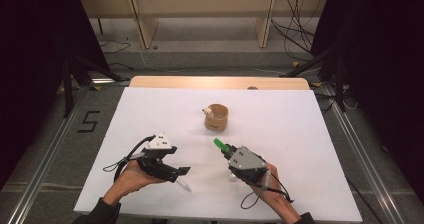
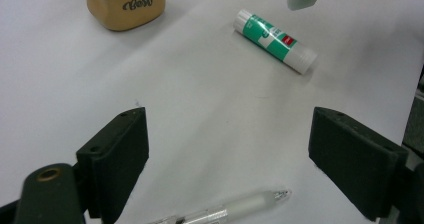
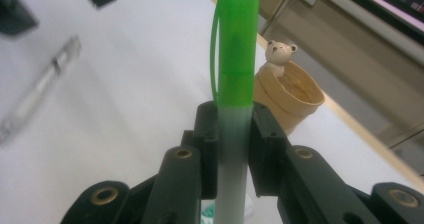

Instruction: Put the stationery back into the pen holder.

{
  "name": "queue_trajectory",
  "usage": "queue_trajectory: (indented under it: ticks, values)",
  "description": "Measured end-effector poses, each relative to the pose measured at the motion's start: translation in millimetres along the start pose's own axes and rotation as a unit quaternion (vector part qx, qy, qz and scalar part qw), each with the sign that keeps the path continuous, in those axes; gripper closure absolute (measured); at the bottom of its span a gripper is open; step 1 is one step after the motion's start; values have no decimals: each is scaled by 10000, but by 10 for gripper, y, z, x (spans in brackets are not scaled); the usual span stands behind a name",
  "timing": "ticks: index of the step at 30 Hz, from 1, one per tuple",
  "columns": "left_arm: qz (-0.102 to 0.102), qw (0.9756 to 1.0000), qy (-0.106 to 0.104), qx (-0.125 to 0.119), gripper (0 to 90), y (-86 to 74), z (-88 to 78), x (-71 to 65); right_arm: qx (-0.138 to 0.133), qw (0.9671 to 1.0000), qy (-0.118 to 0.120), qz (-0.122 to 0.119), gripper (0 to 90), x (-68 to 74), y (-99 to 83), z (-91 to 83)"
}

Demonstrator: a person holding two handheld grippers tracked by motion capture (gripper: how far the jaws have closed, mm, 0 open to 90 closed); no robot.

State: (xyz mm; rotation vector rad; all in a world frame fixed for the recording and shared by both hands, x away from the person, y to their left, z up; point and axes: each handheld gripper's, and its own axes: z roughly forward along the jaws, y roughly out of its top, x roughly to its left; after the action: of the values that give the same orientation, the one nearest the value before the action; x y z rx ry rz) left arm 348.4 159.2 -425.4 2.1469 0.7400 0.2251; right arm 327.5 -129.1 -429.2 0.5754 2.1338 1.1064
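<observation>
**Green-capped pen clamped in right gripper, left gripper spread over clear pen**

Green translucent cap and frosted barrel: the green-capped marker pen [image 3: 235, 84] sits pinched between the right gripper's [image 1: 231, 154] fingers, lifted off the white tabletop [image 1: 300, 134] near its front edge, cap pointing toward the tan cup with a small bear figure on its rim [image 1: 216, 117] at mid-tabletop. Left gripper [image 2: 227, 164] fingers [image 2: 117, 159] spread wide, nothing between the pads; clear plastic pen with a silver clip [image 2: 235, 209] lies flat on the tabletop just below them, near the front edge. White-and-green glue stick [image 2: 275, 40] lies flat farther out, between the two grippers, apart from the cup.
</observation>
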Motion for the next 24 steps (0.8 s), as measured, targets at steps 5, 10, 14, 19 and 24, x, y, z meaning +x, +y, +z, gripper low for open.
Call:
queue_trajectory:
  ticks: [5, 10, 14, 19, 24]
  values:
    - [-160, 9993, 139, -311, 162, -126, -6, -7, -113, 9962, 222, 836, 773, -209, 3, 52]
    - [-297, 9978, 237, -551, 161, -245, 8, -13, -204, 9885, 398, 1446, 773, -353, -6, 125]
    - [-329, 9970, 304, -631, 161, -306, -4, -31, -246, 9810, 489, 1859, 773, -465, 1, 184]
    - [-360, 9958, 402, -741, 157, -361, -25, -55, -319, 9727, 516, 2241, 773, -600, 38, 271]
    - [-381, 9947, 479, -827, 157, -404, -46, -79, -389, 9671, 508, 2463, 773, -712, 112, 386]
